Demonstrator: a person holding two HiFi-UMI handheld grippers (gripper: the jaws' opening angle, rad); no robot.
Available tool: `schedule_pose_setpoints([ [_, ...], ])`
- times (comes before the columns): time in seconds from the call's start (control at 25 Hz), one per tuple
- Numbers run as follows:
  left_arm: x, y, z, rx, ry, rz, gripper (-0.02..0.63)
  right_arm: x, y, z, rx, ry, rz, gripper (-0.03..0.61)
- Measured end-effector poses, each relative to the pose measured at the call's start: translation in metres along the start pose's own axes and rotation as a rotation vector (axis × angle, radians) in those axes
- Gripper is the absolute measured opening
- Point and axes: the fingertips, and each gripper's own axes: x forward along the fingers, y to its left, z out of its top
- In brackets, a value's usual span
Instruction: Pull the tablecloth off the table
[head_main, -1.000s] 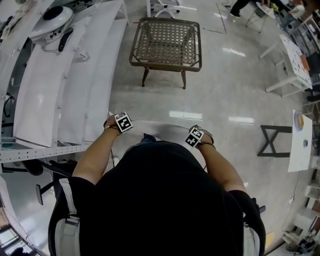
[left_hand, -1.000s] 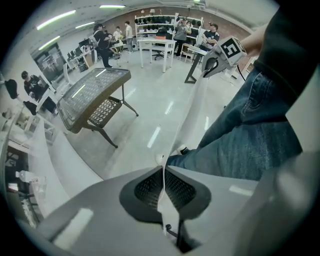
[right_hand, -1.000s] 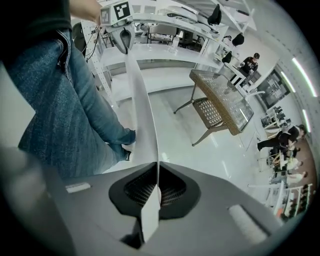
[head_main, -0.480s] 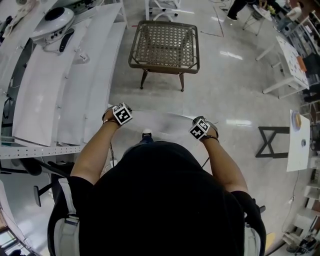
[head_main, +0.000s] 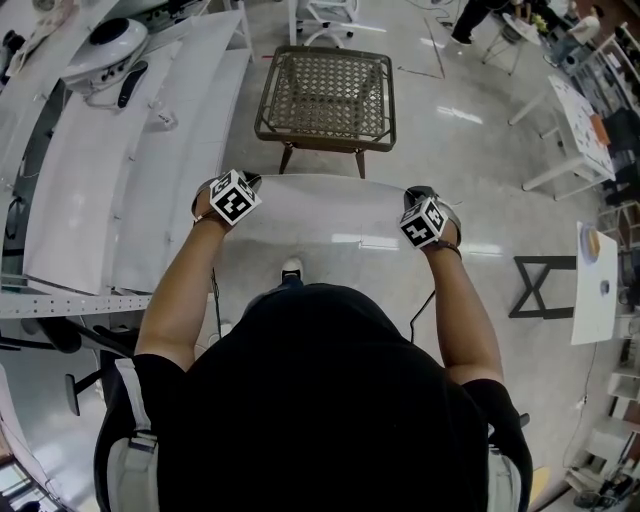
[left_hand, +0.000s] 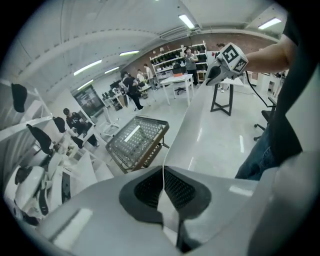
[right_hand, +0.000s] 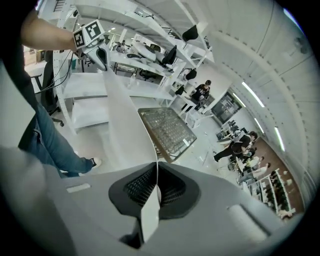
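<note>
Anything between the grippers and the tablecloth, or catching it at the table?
Nothing visible does. The left gripper and right gripper are each shut directly on the tablecloth, which stretches between them in the air. The wicker table ahead has no cloth on it.

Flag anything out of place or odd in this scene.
The tablecloth is off the wicker table: it hangs stretched in mid-air between the left gripper and right gripper, each shut on an edge. The table stands upright. Nothing looks spilled or damaged.
</note>
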Motion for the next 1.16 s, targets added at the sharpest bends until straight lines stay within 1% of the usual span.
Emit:
schedule_pose_setpoints([
  [0.24, -0.045, 0.041, 0.051, 0.018, -0.083, 0.102, 0.002, -0.044, -0.056, 0.038, 0.033, -0.091, -0.114, 0.032],
  [0.36, -0.064, 0.053, 0.07, 0.021, -0.119, 0.136, 0.002, -0.064, -0.075, 0.05, 0.055, -0.128, -0.151, 0.032],
  [0.48, -0.077, 0.06, 0.081, 0.024, -0.143, 0.158, 0.002, -0.077, -0.085, 0.058, 0.066, -0.151, -0.176, 0.032],
  [0.64, -0.077, 0.063, 0.081, 0.02, -0.153, 0.16, 0.002, -0.083, -0.084, 0.063, 0.072, -0.161, -0.183, 0.032],
  [0.92, -0.065, 0.051, 0.072, 0.013, -0.13, 0.129, 0.002, -0.075, -0.074, 0.053, 0.08, -0.138, -0.155, 0.032],
  [1.16, -0.063, 0.05, 0.064, 0.014, -0.125, 0.124, 0.002, -0.071, -0.067, 0.053, 0.084, -0.133, -0.14, 0.032],
])
